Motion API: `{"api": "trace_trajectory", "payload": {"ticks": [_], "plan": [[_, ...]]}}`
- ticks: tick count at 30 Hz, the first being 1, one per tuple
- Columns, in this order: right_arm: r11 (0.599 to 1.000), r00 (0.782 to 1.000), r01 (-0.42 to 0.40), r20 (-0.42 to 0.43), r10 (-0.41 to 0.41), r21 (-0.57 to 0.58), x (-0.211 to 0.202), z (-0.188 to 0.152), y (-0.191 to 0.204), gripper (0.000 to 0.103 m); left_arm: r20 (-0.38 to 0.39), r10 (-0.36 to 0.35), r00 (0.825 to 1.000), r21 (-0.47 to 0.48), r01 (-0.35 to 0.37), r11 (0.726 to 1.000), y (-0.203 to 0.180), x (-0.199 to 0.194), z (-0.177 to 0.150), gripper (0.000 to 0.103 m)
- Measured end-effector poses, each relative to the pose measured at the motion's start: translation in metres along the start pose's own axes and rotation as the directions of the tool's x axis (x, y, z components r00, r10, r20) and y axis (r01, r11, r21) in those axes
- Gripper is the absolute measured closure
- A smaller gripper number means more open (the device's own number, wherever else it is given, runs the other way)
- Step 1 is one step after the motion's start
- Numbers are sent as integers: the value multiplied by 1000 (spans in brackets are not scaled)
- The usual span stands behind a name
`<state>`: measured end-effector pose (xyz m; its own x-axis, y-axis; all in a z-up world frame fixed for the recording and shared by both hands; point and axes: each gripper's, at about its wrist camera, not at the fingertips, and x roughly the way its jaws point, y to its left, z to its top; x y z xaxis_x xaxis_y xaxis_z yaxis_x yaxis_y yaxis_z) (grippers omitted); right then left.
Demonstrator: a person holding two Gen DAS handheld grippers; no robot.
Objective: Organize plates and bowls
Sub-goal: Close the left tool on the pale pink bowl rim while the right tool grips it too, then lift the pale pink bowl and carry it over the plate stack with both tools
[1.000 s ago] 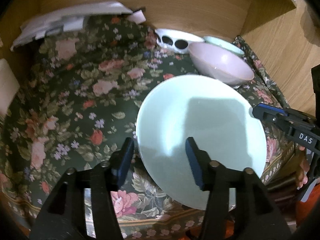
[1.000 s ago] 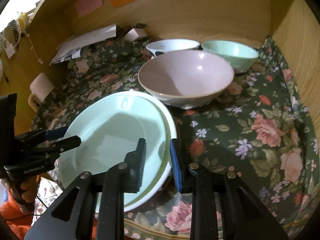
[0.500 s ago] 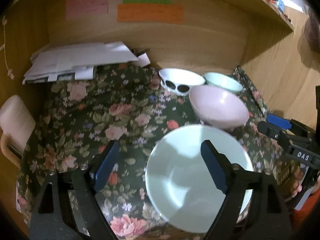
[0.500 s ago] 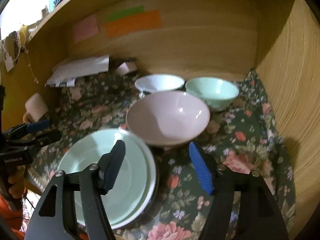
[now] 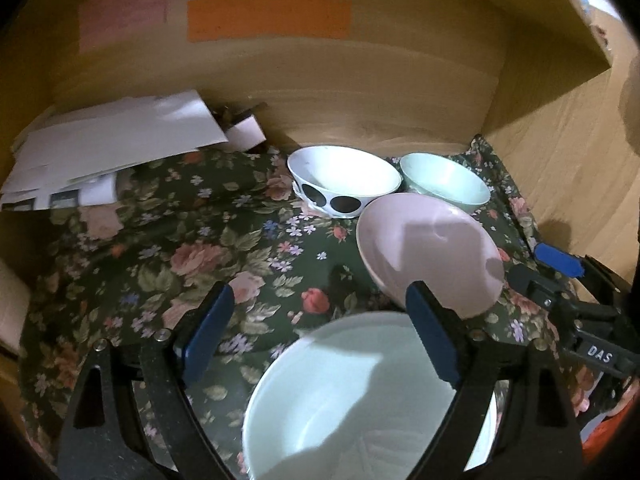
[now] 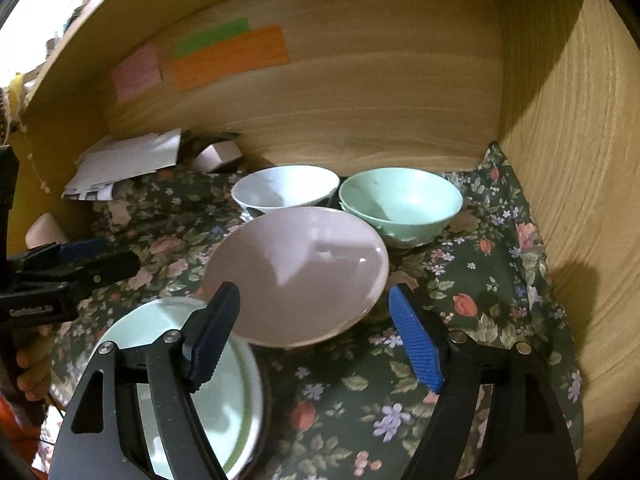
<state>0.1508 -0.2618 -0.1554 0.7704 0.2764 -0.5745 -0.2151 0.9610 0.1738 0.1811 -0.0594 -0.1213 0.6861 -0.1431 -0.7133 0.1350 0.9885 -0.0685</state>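
Observation:
A pale green plate (image 5: 360,396) lies on another plate at the front edge of the floral cloth; it also shows in the right wrist view (image 6: 168,360). Behind it sits a pink bowl (image 5: 428,248) (image 6: 304,272). Further back stand a white bowl with black dots (image 5: 344,180) (image 6: 284,188) and a mint bowl (image 5: 444,180) (image 6: 400,200). My left gripper (image 5: 320,332) is open and empty above the plate's near side. My right gripper (image 6: 316,332) is open and empty in front of the pink bowl, and shows from the side in the left wrist view (image 5: 556,264).
The cloth (image 5: 180,248) covers a shelf inside a wooden cabinet with a back wall (image 5: 320,80) and a right wall (image 6: 580,160). White papers (image 5: 112,136) and a small box (image 5: 244,132) lie at the back left. Coloured notes (image 5: 268,16) stick to the back wall.
Both grippers let go of the plate stack, opened wide and drew back and up. The plates now rest on the cloth at the front.

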Motion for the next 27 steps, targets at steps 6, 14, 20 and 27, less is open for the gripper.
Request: {"api": "trace_trajectory", "payload": {"ticks": [6, 14, 20, 27], "plan": [[1000, 1000, 5, -26, -5, 21, 20, 7, -16, 29, -82, 0, 997, 1, 0, 1000, -8, 40, 11, 15], [998, 999, 3, -54, 0, 57, 47, 8, -35, 29, -162, -30, 986, -2, 30, 1000, -19, 76, 19, 19], [996, 993, -36, -108, 45, 87, 67, 4, -42, 42, -220, -48, 974, -1, 49, 999, -28, 97, 20, 39], [989, 979, -98, -169, 115, 107, 82, -4, -43, 68, -260, -80, 962, 12, 86, 996, -36, 110, 19, 62]]}}
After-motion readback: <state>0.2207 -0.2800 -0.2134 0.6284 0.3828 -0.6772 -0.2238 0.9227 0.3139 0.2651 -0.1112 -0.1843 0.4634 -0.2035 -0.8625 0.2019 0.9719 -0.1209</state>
